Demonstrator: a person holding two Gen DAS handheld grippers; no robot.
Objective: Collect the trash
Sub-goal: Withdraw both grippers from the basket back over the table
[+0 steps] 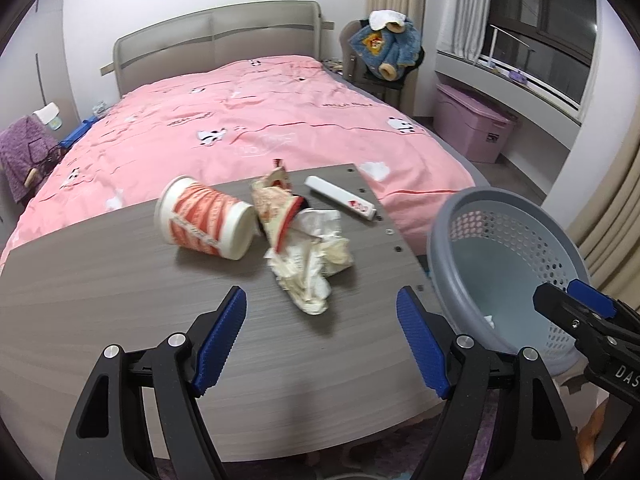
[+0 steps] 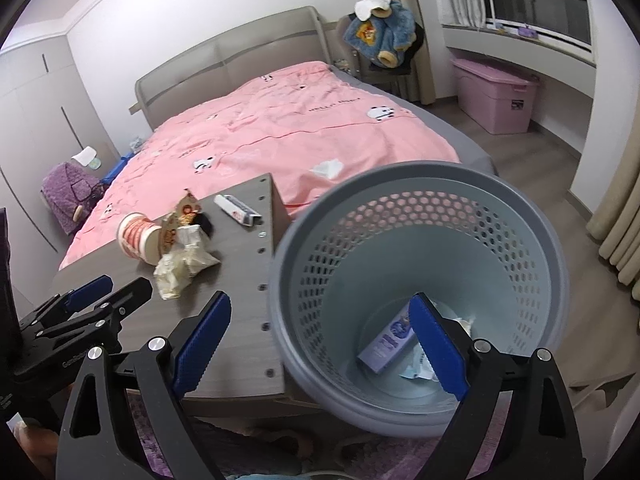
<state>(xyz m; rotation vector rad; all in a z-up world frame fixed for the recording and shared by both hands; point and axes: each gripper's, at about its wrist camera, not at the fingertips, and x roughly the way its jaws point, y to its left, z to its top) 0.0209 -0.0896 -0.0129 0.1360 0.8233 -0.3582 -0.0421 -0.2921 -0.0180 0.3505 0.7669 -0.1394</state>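
Left gripper (image 1: 320,332) over wooden table (image 1: 100,288), jaws apart, nothing between them. Right gripper (image 2: 322,344) over rim of grey basket (image 2: 552,264), jaws apart, empty. Basket stands just beside table's right edge; inside lie lilac carton (image 2: 386,346) and crumpled wrapper (image 2: 418,364). On table: paper cup (image 1: 208,218) on its side, touching snack bag (image 1: 278,204); crumpled paper (image 1: 316,264) against bag; white box (image 1: 340,198) near far corner. Pink bed (image 1: 256,120) behind table.
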